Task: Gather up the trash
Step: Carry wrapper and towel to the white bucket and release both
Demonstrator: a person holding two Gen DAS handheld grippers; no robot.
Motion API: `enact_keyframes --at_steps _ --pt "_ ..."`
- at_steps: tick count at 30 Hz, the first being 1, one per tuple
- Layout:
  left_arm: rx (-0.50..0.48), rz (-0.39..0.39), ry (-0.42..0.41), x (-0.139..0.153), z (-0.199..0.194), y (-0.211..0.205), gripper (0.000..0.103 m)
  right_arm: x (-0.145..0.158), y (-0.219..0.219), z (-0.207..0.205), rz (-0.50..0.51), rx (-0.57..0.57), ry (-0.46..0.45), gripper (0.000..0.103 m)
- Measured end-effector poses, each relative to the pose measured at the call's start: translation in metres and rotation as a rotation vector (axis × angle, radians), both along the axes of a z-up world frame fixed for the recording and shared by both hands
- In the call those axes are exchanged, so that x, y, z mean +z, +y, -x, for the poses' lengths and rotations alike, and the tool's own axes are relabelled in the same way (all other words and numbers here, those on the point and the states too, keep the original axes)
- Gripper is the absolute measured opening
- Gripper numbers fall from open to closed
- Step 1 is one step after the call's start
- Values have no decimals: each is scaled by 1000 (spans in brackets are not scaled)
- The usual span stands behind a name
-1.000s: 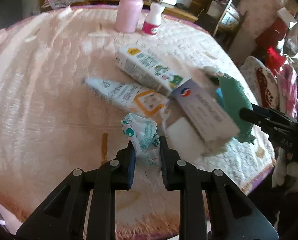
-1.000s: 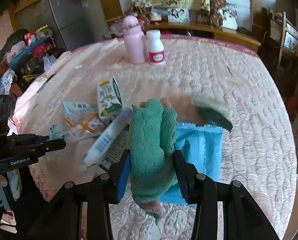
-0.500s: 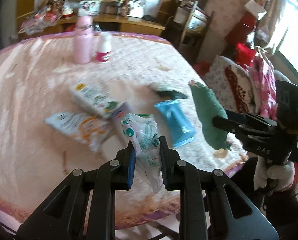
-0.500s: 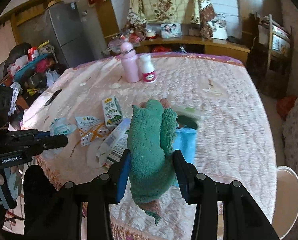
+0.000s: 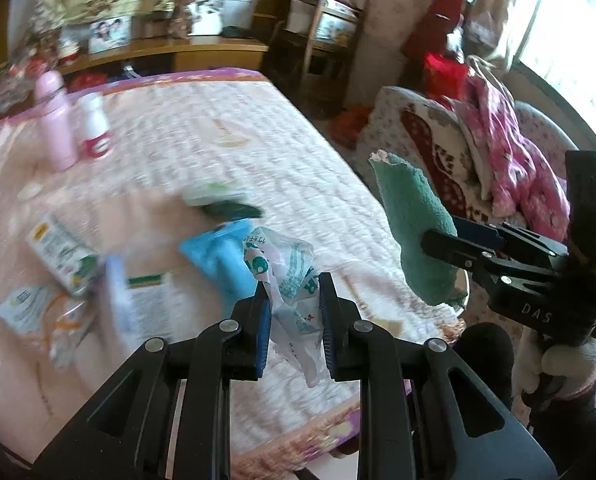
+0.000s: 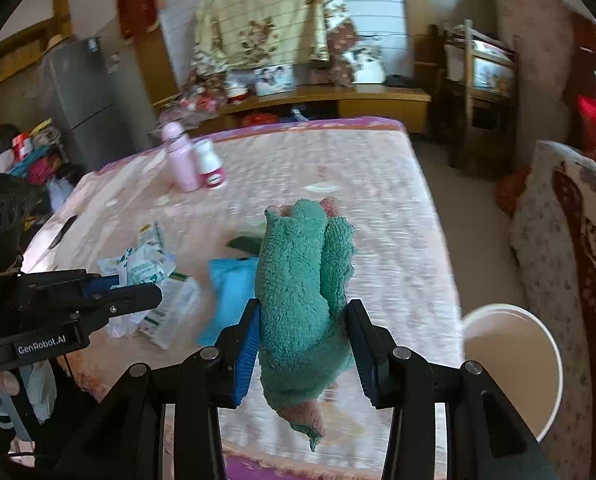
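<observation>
My left gripper (image 5: 292, 288) is shut on a crumpled white and green plastic wrapper (image 5: 286, 276), held above the near edge of the pink quilted table (image 5: 218, 128). My right gripper (image 6: 303, 312) is shut on a green fluffy cloth (image 6: 301, 276), held above the table's near right corner. In the left wrist view the cloth (image 5: 413, 216) hangs off the table's right side. A white round bin (image 6: 513, 364) stands on the floor right of the table. A blue packet (image 6: 230, 292), a milk carton (image 5: 62, 254) and other wrappers (image 5: 30, 312) lie on the table.
A pink bottle (image 6: 180, 160) and a small white bottle (image 6: 210, 166) stand at the table's far side. A chair with patterned cushions (image 6: 569, 240) and pink clothes (image 5: 509, 152) is on the right. A wooden sideboard (image 6: 317, 100) runs along the back wall.
Both grippers have lifted and pulled back from the table toward its right near corner, still holding wrapper and cloth. The white bin has come into the right wrist view.
</observation>
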State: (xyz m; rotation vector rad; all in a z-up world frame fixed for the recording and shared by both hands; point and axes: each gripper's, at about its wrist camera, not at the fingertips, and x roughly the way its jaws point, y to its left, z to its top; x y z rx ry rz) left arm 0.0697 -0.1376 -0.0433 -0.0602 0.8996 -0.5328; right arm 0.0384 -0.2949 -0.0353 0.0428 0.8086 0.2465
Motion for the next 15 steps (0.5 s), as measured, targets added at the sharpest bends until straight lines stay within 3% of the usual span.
enact_keyframes --at_steps 15 --pt "-128 -32 1 -11 -23 -108 19 -6 -105 14 19 -200 19 42"
